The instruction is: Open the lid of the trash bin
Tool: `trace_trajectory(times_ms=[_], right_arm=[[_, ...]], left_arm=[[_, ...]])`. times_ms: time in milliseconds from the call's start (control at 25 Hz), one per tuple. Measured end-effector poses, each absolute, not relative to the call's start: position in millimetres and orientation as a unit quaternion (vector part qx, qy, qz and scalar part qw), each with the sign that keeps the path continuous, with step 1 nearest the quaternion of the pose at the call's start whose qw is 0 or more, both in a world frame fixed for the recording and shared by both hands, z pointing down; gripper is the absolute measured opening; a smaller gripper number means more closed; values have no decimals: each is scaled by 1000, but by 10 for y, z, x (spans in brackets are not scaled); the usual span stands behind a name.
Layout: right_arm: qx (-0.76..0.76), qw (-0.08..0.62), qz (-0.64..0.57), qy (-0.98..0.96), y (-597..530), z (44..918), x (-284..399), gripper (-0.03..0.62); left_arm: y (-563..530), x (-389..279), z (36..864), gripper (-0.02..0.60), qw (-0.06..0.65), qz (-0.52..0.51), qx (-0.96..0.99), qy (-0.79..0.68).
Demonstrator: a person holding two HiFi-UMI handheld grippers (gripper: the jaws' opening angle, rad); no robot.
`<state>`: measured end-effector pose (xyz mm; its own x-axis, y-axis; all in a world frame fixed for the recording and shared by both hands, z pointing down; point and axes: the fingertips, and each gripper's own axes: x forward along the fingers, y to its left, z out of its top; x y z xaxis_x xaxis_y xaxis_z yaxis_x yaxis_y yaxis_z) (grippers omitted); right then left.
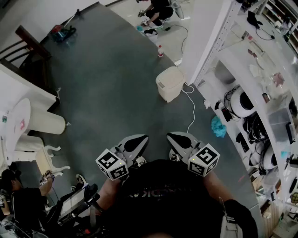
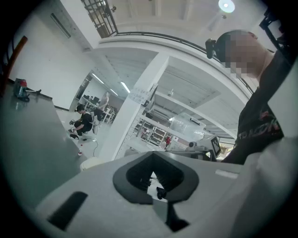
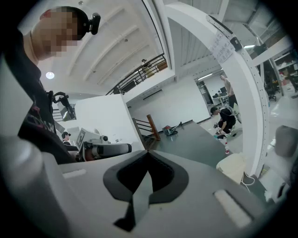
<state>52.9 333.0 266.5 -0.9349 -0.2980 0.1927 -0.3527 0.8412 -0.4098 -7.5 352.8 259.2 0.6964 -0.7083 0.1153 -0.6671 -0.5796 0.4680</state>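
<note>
A cream trash bin [image 1: 169,82] stands on the grey floor beside a white pillar, its lid down. It also shows at the lower left of the left gripper view as the trash bin [image 2: 91,162], and at the lower right of the right gripper view as the trash bin [image 3: 235,167]. My left gripper [image 1: 135,145] and right gripper [image 1: 180,140] are held close to my chest, well short of the bin and pointing toward it. Both are shut with nothing between the jaws, as the left gripper [image 2: 152,154] and right gripper [image 3: 148,154] show close up.
A white cable [image 1: 192,107] runs along the floor from the bin toward me. Shelving [image 1: 260,93] full of gear lines the right side. A water bottle [image 1: 160,50] and a crouching person [image 1: 158,11] are beyond the bin. A white pedestal table [image 1: 44,122] stands at the left.
</note>
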Motion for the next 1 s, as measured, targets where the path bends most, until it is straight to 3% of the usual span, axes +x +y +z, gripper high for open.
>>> trace_trajectory(times_ms=[1000], right_arm=[[169,41,238,-956,3264,2653,624,8]], left_arm=[[3479,39,2634,0,257,-29,888,-381]])
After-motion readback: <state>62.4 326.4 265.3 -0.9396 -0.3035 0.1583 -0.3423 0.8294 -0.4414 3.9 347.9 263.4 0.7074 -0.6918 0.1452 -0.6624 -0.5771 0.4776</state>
